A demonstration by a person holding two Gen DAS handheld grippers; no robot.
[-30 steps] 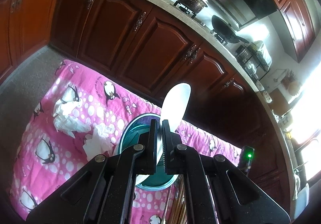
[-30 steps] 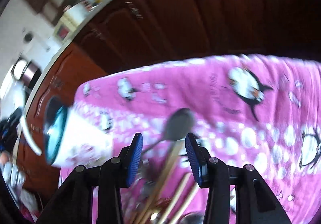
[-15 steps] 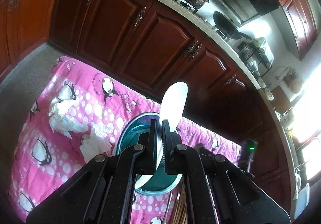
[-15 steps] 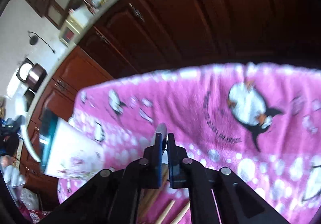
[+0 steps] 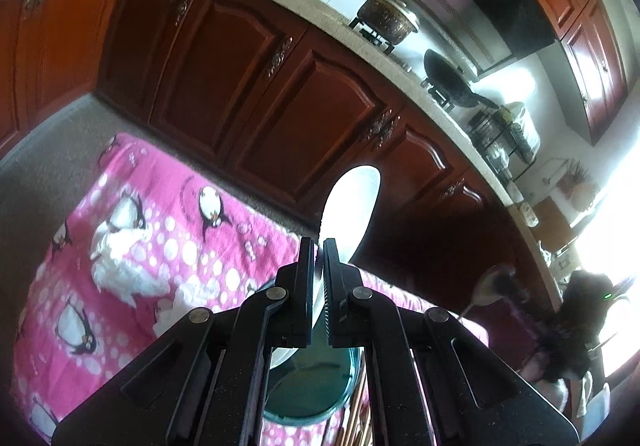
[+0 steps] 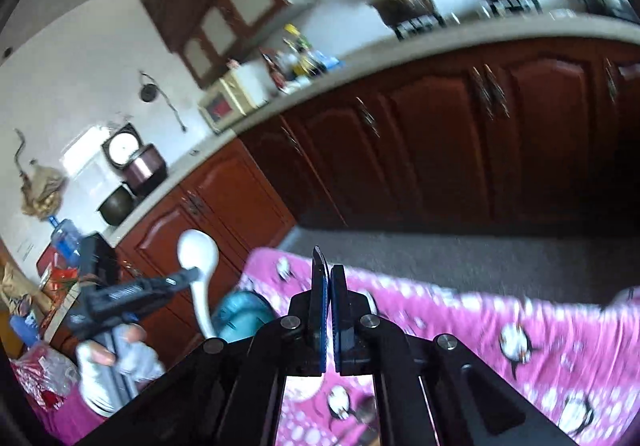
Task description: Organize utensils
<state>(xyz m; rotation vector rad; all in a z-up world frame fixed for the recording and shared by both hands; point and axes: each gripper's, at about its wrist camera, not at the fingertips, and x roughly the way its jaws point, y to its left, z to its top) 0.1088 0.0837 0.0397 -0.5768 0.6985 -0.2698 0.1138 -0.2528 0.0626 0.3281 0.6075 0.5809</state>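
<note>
My left gripper (image 5: 319,246) is shut on a white spoon (image 5: 352,206), whose bowl sticks up past the fingertips. Below it a teal utensil holder (image 5: 316,386) stands on the pink penguin cloth (image 5: 180,226). At the right edge of the left wrist view, a metal spoon (image 5: 490,288) hangs in the air in my blurred right gripper. In the right wrist view my right gripper (image 6: 329,274) is shut, with a thin dark edge of the spoon showing at its tips. The left gripper (image 6: 188,276), the white spoon (image 6: 198,246) and the teal holder (image 6: 240,314) show at its left.
Crumpled white tissues (image 5: 120,270) lie on the cloth left of the holder. Wooden chopsticks (image 5: 356,418) lie beside the holder. Dark red cabinets (image 5: 260,94) line the far side under a counter with pots. A person's hand (image 6: 108,354) grips the left tool.
My right gripper closed on the metal spoon and rose well above the cloth, tilting as it went. The left gripper kept its hold on the white spoon and barely moved.
</note>
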